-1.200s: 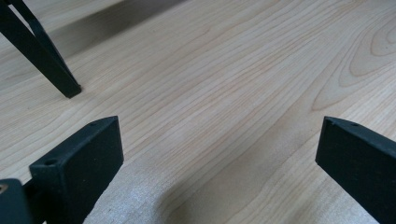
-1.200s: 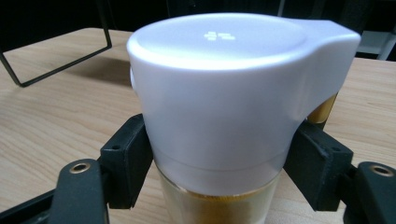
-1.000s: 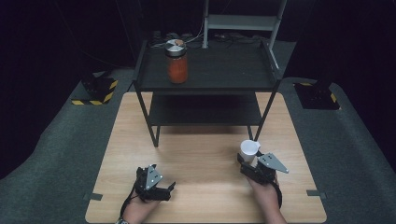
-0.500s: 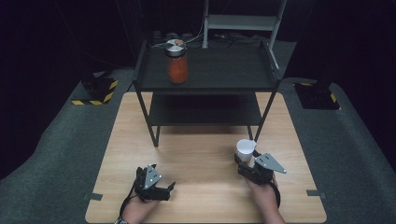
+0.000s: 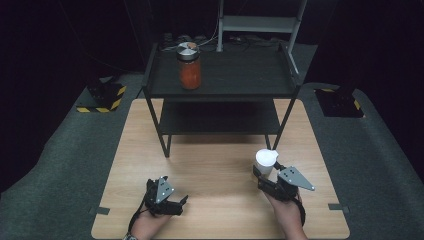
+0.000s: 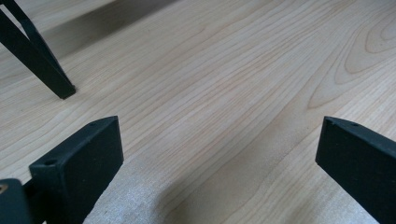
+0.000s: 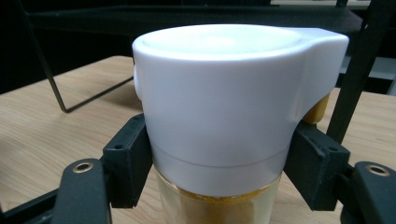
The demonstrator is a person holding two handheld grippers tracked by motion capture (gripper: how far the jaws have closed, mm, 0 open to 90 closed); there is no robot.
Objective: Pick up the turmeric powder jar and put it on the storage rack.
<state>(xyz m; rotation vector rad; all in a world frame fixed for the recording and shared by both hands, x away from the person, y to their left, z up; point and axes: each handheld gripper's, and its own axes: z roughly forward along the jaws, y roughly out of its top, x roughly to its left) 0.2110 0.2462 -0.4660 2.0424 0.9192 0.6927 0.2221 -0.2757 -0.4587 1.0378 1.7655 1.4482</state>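
Grip done: my right hand-held gripper [image 7: 219,161] clamped on white-capped clear spice jar [image 7: 224,112] | left hand-held gripper [image 6: 219,158] apart, idle on tabletop [image 5: 220,165] | shelving left, I judge.

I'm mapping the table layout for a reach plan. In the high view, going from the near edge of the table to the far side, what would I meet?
Left gripper → right gripper → white-lidded jar → lower shelf → orange jar on the black rack's top shelf.
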